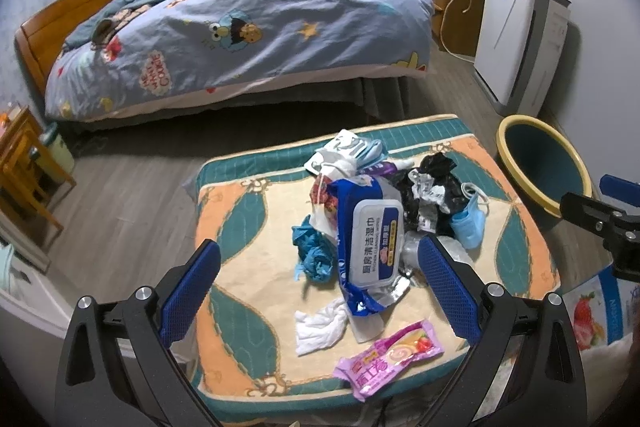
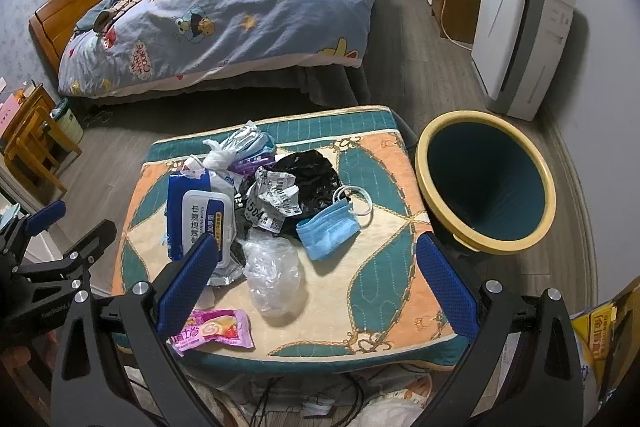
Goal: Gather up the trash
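Observation:
A pile of trash lies on a cushioned table (image 1: pixel 240 211) (image 2: pixel 384 267): a blue wet-wipe pack (image 1: pixel 370 247) (image 2: pixel 200 211), a black bag (image 1: pixel 432 183) (image 2: pixel 308 171), a blue face mask (image 1: pixel 468 223) (image 2: pixel 326 229), a clear plastic bag (image 2: pixel 272 275), a white tissue (image 1: pixel 320 327), a teal crumpled wad (image 1: pixel 314 255) and a pink snack wrapper (image 1: pixel 388 355) (image 2: pixel 216 331). A yellow-rimmed bin (image 1: pixel 544 171) (image 2: pixel 484 179) stands to the table's right. My left gripper (image 1: pixel 320 291) is open and empty above the table's near side. My right gripper (image 2: pixel 316 283) is open and empty above the clear bag.
A bed with a cartoon duvet (image 1: pixel 240 27) (image 2: pixel 224 15) stands behind the table. A white air purifier (image 1: pixel 516 39) (image 2: pixel 520 39) is against the right wall. Wooden chairs (image 1: pixel 24 167) stand at the left. Snack packets (image 1: pixel 596 311) lie at the near right.

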`<state>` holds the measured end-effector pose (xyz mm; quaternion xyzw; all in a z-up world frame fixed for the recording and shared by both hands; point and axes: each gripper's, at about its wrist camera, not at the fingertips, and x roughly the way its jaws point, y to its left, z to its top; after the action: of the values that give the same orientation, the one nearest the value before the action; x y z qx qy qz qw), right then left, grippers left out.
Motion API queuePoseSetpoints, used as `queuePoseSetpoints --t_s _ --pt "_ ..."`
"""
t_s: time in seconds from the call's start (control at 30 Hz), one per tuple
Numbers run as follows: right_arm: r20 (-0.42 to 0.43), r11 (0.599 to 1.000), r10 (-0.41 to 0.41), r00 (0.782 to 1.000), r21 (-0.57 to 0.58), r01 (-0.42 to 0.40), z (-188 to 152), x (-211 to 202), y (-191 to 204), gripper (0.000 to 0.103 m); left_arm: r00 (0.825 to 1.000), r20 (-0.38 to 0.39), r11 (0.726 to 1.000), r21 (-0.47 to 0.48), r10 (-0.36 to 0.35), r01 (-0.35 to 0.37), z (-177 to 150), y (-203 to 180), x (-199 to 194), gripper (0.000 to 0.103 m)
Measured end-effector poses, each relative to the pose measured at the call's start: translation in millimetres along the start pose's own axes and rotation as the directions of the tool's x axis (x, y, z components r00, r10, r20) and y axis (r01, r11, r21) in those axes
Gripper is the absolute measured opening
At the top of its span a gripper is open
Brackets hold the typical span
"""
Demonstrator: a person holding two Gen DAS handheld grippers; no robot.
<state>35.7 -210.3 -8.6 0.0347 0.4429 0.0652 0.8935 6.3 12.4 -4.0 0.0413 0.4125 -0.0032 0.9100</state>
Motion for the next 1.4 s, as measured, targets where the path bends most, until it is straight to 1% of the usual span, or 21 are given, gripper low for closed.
queuePoseSetpoints --t_s 0.1,0.17,0.43,0.87,0.97,1.07,1.1,1.2,1.3,1.33,1.4 --pt "0.002 1.0 0.012 1.0 0.017 -0.012 1.5 -1.2 -2.9 0.097 1.0 -0.004 1.0 0.008 -0.001 0.001 0.7 -2.2 1.2 0.098" --pt "0.006 1.0 0.011 1.0 0.021 -0.011 3.1 -1.9 -4.2 0.097 1.0 -0.003 1.0 0.016 0.012 -0.012 1.4 -7.9 3.5 0.098" --pt "0.01 1.0 0.015 1.0 0.025 -0.016 3.5 -3.3 -6.1 0.097 1.0 -0.008 1.0 0.02 0.018 -0.018 1.4 -12.1 4.6 0.098" --pt "0.001 1.0 0.013 1.0 0.019 -0.013 1.6 -3.3 -6.0 0.097 1.0 -0.011 1.0 0.017 0.014 -0.014 1.7 -11.2 3.9 0.098" --pt "-0.007 1.0 0.007 1.0 0.018 -0.007 -0.6 0.3 -6.5 0.097 1.0 -0.012 1.0 0.01 -0.001 0.001 0.6 -9.8 4.3 0.098" --pt "-0.025 1.0 -0.013 1.0 0.024 0.013 -2.4 10.3 -8.7 0.097 0.998 -0.02 0.998 -0.024 -0.057 0.057 -0.6 -5.2 9.4 0.098" --pt "-0.035 0.999 -0.014 0.999 0.03 0.016 -3.7 14.8 -10.0 0.097 0.998 -0.02 0.998 -0.031 -0.058 0.058 -0.9 -3.6 11.7 0.098" --pt "-0.073 0.999 -0.026 0.997 0.03 0.028 -10.4 29.9 -10.2 0.097 0.999 -0.029 0.999 -0.025 -0.043 0.042 1.0 -0.5 22.4 0.098" --pt "-0.135 1.0 -0.026 0.991 0.008 0.027 -19.1 50.4 -3.3 0.097 0.998 -0.066 1.0 -0.021 -0.01 0.008 3.0 6.0 36.5 0.098" --pt "-0.156 1.0 -0.022 0.988 -0.01 0.02 -22.3 58.9 1.7 0.097 0.996 -0.088 1.0 -0.02 0.001 -0.003 3.3 8.6 42.3 0.098" --pt "-0.175 0.999 -0.024 0.984 -0.035 0.018 -26.8 69.8 8.4 0.097 0.993 -0.117 1.0 -0.027 0.004 -0.007 2.5 13.5 50.9 0.098"
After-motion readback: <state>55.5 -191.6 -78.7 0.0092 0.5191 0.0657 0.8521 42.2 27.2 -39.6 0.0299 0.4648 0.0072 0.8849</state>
